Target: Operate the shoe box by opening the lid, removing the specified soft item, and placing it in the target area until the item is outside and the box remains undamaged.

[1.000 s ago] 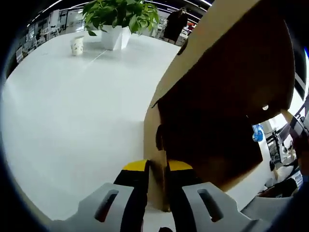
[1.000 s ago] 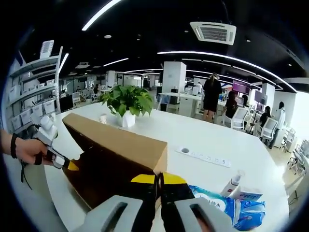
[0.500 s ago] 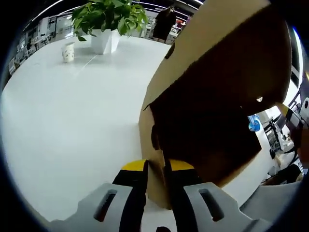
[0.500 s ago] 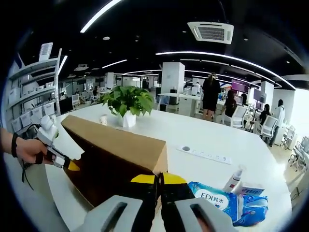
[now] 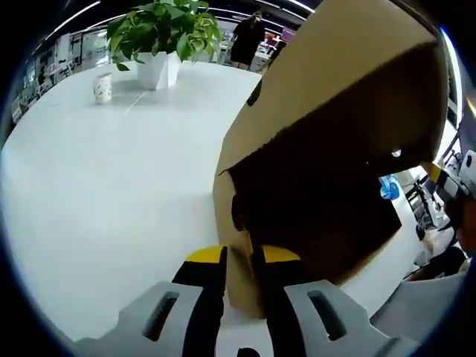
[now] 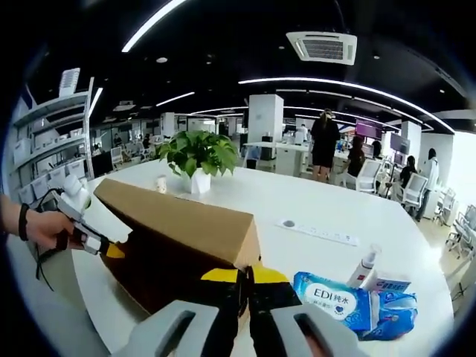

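One brown cardboard shoe box (image 6: 178,223) sits on the white table (image 5: 97,186), its hinged cardboard lid (image 5: 349,82) raised. Two black-and-yellow two-jaw grippers: the left gripper (image 5: 242,256) and the right gripper (image 6: 245,277). One leafy green potted plant in a white pot (image 6: 195,158). One small white paper cup (image 5: 102,88). One blue soft pack of wipes (image 6: 335,299) (printed "EDI"). One white pump bottle (image 6: 362,269). Several people stand or sit in the background, too small to count surely.
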`<action>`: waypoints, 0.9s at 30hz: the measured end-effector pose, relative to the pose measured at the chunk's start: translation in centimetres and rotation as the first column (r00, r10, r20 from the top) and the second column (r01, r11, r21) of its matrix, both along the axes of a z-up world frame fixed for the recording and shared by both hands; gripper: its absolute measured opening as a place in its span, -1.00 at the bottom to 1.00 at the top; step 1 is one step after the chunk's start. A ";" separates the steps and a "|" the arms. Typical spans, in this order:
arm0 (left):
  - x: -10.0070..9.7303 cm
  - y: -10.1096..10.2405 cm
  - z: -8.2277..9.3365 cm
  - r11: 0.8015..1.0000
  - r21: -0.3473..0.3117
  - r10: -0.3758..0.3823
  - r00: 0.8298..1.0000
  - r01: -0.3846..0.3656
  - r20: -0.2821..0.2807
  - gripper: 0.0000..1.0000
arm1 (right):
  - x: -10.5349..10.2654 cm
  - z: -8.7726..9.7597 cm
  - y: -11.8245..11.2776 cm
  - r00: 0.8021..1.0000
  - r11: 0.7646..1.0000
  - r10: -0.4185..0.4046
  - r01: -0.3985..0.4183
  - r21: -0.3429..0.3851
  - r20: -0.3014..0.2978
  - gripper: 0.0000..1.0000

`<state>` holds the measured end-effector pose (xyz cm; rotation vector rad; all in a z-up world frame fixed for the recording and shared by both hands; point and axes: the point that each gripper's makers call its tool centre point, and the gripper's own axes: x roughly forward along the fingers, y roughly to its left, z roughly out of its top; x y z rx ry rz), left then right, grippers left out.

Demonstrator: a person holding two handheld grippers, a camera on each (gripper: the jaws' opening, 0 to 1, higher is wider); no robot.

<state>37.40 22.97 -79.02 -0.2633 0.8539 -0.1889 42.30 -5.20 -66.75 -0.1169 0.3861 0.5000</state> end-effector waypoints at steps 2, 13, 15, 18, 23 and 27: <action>0.0 0.1 0.2 1.000 -0.011 0.014 1.000 -0.013 0.010 -0.66 | -0.1 -0.2 0.1 1.000 1.000 0.001 -0.001 0.002 -0.006 -1.00; -0.4 0.5 1.4 1.000 0.008 0.023 0.998 -0.024 0.051 -0.65 | -0.5 -1.3 0.0 0.999 1.000 0.001 -0.001 0.007 -0.037 -1.00; -0.4 0.6 1.8 1.000 0.011 0.022 0.998 -0.023 0.065 -0.66 | -0.6 -1.5 0.0 0.999 1.000 0.002 -0.002 0.005 -0.043 -1.00; -0.3 0.8 2.3 1.000 0.010 0.014 0.996 -0.015 0.083 -0.68 | -0.7 -1.9 -0.1 0.999 1.000 0.000 0.000 0.009 -0.054 -1.00; -0.4 0.8 3.0 1.000 0.010 0.002 0.994 -0.003 0.109 -0.69 | -1.0 -2.3 -0.2 0.998 1.000 0.004 -0.003 0.007 -0.066 -1.00; -0.5 0.8 3.5 1.000 0.015 -0.003 0.991 0.001 0.133 -0.70 | -1.1 -2.7 -0.3 0.997 1.000 0.006 -0.006 0.008 -0.077 -1.00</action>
